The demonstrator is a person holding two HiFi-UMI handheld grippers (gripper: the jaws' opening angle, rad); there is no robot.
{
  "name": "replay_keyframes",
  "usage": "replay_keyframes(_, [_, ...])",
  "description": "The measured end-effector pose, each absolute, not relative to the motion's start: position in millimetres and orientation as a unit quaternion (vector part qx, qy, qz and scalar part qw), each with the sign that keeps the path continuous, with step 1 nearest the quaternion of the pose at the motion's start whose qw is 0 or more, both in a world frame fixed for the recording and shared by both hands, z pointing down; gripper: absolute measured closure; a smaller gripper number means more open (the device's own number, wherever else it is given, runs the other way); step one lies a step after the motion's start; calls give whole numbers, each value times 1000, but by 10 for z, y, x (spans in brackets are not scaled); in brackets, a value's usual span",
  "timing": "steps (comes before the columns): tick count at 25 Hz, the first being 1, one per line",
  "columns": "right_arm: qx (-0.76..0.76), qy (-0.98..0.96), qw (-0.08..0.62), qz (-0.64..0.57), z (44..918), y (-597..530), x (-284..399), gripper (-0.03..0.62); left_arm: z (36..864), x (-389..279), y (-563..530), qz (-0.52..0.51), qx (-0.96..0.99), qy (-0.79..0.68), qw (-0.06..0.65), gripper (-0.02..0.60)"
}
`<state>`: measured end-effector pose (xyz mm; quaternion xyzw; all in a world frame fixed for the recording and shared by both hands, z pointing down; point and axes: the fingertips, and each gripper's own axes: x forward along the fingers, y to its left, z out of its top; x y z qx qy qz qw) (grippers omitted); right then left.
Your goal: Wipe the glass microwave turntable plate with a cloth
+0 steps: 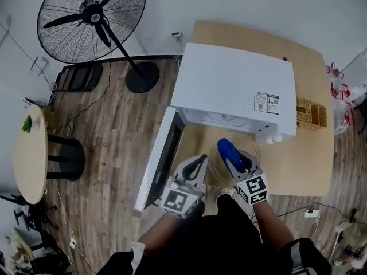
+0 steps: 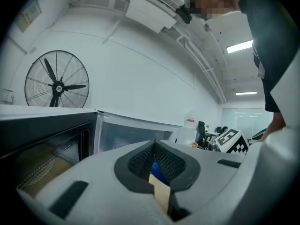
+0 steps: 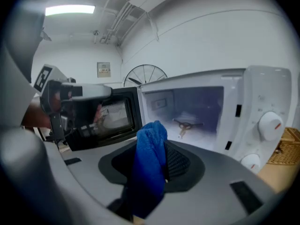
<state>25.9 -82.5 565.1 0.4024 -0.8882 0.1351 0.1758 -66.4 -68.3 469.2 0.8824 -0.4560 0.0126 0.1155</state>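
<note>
Glass turntable plate (image 1: 214,165): out of the oven, low over the wooden bench (image 1: 298,165) just in front of the open microwave (image 1: 229,85). Faint and see-through, traceable only by a few curved edges; resting or lifted, impossible to tell.

Bunched over it, a blue cloth (image 1: 226,149), clamped in the right gripper (image 1: 232,153). Jaws closed on the fold, with cloth standing up past the tips and hanging down between them.

At the plate's left edge, the left gripper (image 1: 200,160). Jaws drawn almost together with the tips meeting, leaving only a thin slit with blue and tan showing through. No glass discernible between them.

Microwave door (image 1: 163,156) swung wide to the left. Inside the cavity, a bare roller ring (image 3: 187,124) on the floor. Right of the oven, a wicker basket (image 1: 309,113) on the bench. On the floor beyond, a black pedestal fan (image 1: 92,19).
</note>
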Motion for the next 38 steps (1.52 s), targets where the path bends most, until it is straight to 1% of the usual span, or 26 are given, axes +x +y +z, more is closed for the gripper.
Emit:
replay_keyframes(10, [327, -893, 277, 137, 6464, -695, -79, 451, 4818, -809, -595, 9, 866, -482, 128, 580])
replay_keyframes(17, [282, -891, 339, 104, 6744, -619, -196, 450, 4813, -768, -534, 10, 866, -479, 140, 580])
replay_keyframes(23, [303, -873, 367, 104, 6802, -689, -194, 434, 4832, -764, -547, 16, 864, -481, 146, 580])
replay_keyframes(26, [317, -867, 367, 109, 6808, -742, -166, 434, 4834, -780, -553, 17, 863, -483, 146, 580])
replay_keyframes(30, [346, -857, 362, 118, 6805, -914, -51, 436, 4857, -798, -576, 26, 864, -483, 140, 580])
replay_keyframes(38, [412, -819, 378, 127, 6820, -1266, 317, 437, 4908, -710, -589, 33, 867, -476, 142, 580])
